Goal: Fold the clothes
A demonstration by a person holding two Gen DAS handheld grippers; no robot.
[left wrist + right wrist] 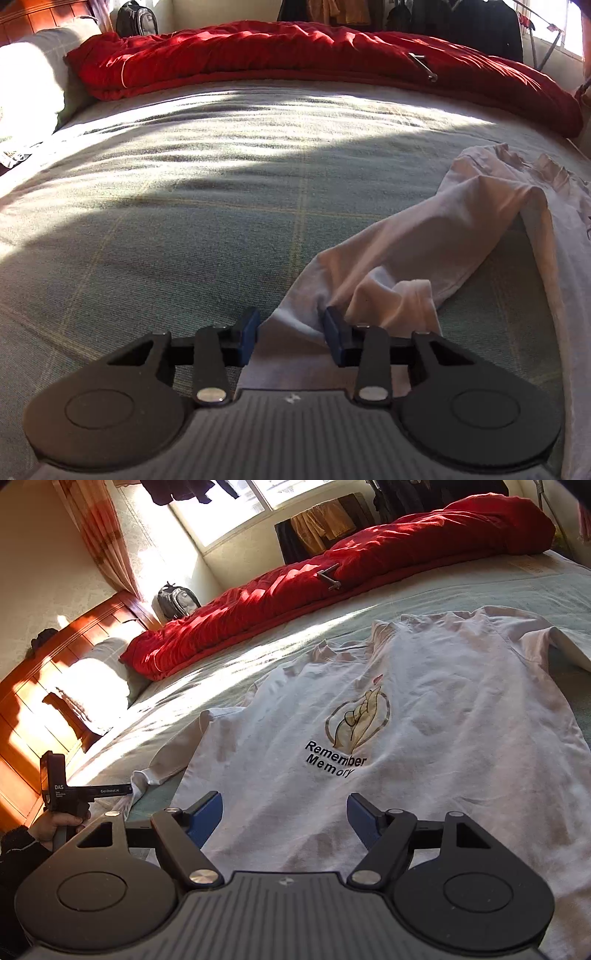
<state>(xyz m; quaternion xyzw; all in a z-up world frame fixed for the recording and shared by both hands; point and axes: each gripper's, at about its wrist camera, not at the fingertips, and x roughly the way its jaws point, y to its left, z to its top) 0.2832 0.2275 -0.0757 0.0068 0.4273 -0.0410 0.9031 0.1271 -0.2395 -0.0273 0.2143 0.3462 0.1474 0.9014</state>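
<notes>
On a green bed cover (461,587), a white T-shirt (424,709) lies flat; the left gripper (291,332) straddles its sleeve (417,243) without pinching, the right gripper (284,812) gapes empty.

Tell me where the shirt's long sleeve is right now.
In the left wrist view the sleeve trails from the white shirt at right across the green bedspread, its cuff end at the left gripper.

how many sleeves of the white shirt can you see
2. The left sleeve lies stretched out over the bed toward the left tool, its cuff between the tool's fingers. The right sleeve lies at the shirt's far right. None seems hidden.
</notes>
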